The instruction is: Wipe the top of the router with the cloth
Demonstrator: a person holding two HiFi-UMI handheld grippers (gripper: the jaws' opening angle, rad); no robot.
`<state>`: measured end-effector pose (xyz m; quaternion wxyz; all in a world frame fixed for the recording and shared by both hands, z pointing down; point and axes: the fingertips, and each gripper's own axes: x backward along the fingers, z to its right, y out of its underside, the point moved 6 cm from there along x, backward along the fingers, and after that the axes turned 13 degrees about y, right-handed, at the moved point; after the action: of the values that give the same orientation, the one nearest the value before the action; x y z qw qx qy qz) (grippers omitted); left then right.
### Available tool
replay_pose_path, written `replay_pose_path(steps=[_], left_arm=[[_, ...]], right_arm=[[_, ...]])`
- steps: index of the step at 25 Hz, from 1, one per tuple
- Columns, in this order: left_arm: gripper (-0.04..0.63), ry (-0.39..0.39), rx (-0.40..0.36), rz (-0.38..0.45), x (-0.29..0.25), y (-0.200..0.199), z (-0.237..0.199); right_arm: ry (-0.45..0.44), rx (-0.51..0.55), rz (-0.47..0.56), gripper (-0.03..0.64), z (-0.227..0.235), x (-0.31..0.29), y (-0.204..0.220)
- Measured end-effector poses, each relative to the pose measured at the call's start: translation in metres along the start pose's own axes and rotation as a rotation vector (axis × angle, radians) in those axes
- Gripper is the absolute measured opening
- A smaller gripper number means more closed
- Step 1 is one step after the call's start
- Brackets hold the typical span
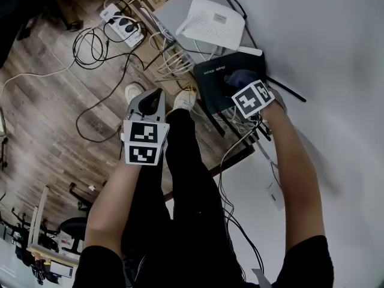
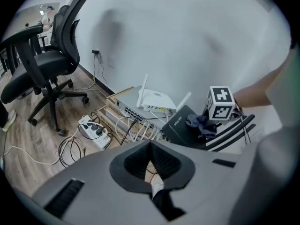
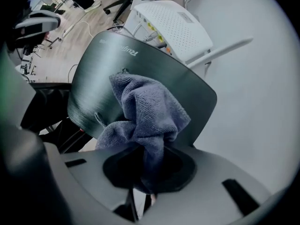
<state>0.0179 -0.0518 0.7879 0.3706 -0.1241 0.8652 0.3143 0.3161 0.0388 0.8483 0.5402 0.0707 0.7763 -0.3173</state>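
A black router [image 1: 215,83] lies flat beside the wall, its glossy top filling the right gripper view [image 3: 93,74]. A dark blue cloth [image 3: 147,109] is bunched on that top, and my right gripper [image 3: 145,161] is shut on it. In the head view the cloth [image 1: 240,77] sits on the router just ahead of the right gripper [image 1: 243,87]. My left gripper [image 1: 151,99] hangs over the floor to the router's left, shut and holding nothing [image 2: 151,153]. From there the router [image 2: 180,125] and cloth [image 2: 201,123] show to the right.
A white router [image 1: 210,20] with antennas rests on a grey network switch [image 1: 177,8] just beyond the black one. Tangled cables and a power strip [image 1: 123,24] lie on the wood floor. An office chair [image 2: 42,64] stands at left. The white wall [image 1: 324,53] is at right.
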Motion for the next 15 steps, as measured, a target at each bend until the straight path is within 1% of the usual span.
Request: replay_pose_path(steps=[4,6,10,15], left_arm=[[0.002,-0.004,-0.001,-0.01,0.0,0.003,-0.003],[0.002,-0.005,-0.006,-0.016,0.0,0.003,-0.004],[0.002,0.001,-0.02,-0.024,-0.001,0.001,-0.001],[0.002,0.004,-0.026,-0.031,-0.003,-0.002,-0.002]], right_arm=[[0.073,-0.065,0.039,0.035,0.019,-0.001,-0.006],[0.126,-0.082,0.066,0.035,0.029,-0.001,-0.012],[0.258,-0.062,0.11,0.035,0.051,-0.004,-0.023],[0.339,-0.057,0.142,0.034,0.075,-0.008,-0.033]])
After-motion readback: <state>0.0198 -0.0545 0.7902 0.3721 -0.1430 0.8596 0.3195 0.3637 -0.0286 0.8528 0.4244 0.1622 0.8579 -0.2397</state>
